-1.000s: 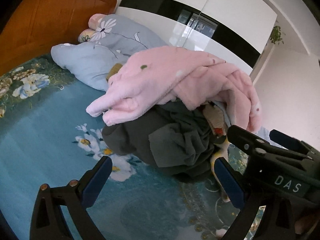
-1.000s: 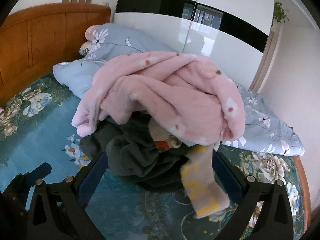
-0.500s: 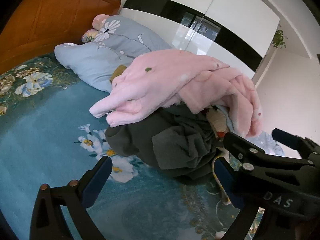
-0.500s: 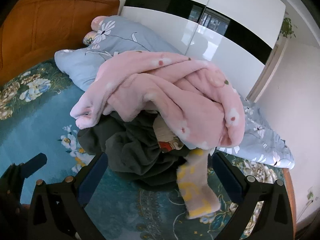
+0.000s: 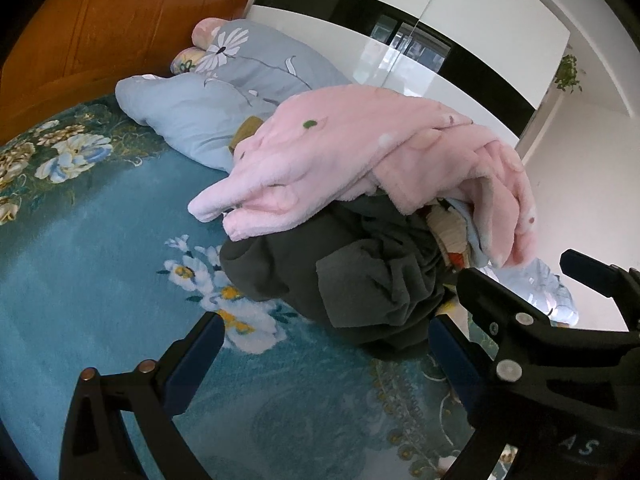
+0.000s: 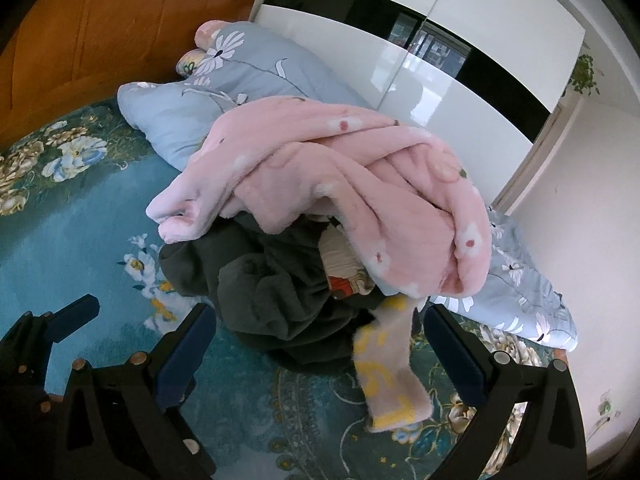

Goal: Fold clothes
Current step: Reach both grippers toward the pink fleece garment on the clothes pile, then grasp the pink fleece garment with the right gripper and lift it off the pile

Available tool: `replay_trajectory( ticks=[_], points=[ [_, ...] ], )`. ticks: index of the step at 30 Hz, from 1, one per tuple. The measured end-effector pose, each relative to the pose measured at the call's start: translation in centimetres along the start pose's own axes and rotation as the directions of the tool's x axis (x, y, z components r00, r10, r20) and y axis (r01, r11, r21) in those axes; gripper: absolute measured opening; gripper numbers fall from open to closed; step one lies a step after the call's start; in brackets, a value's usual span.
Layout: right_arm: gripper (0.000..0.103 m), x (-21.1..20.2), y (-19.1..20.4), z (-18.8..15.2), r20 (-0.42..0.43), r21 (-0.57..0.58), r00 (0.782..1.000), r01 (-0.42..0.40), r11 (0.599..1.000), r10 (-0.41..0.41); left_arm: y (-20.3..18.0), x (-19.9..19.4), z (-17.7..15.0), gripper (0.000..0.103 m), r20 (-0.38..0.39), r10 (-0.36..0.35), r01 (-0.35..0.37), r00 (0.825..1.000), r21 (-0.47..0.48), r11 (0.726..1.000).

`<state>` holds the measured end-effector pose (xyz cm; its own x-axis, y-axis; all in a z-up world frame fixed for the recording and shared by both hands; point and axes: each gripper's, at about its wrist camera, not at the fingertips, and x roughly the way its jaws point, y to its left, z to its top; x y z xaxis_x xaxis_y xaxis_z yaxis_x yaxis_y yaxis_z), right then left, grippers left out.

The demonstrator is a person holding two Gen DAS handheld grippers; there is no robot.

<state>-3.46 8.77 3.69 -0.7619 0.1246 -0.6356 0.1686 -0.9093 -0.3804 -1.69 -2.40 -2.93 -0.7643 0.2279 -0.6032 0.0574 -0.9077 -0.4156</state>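
A heap of unfolded clothes sits on a bed covered with a teal floral-patterned bedspread. On top lies a fluffy pink fleece garment with small flower prints, draped over a crumpled dark grey-green garment that rests on the bedspread. A pale sleeve-like strip with yellow markings hangs out of the front of the heap onto the bedspread, and a bit of cream and red cloth shows between the pink and dark layers. Behind the heap lie light blue pillows with white flower prints, against an orange-brown wooden headboard; a glossy white wardrobe with a black band stands beyond. The left gripper is spread wide and holds nothing, hovering just in front of the dark garment. The right gripper is likewise wide apart and empty, its blue-padded fingers either side of the heap's front edge.
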Motion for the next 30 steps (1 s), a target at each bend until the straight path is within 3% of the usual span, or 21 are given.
replay_trajectory(
  ticks=[25,30],
  points=[
    [0.103,0.9,2.1,0.6,-0.028,-0.035,1.0,-0.002,0.999,0.001,0.9,0.8,0.2,0.103,-0.022,0.016,-0.017,1.0,-0.031,0.999],
    [0.103,1.4,1.9,2.5,0.099,-0.115,0.993,0.079,0.99,-0.068,1.7,1.5,-0.1,0.103,-0.061,0.035,-0.039,0.997,-0.061,0.997]
  ],
)
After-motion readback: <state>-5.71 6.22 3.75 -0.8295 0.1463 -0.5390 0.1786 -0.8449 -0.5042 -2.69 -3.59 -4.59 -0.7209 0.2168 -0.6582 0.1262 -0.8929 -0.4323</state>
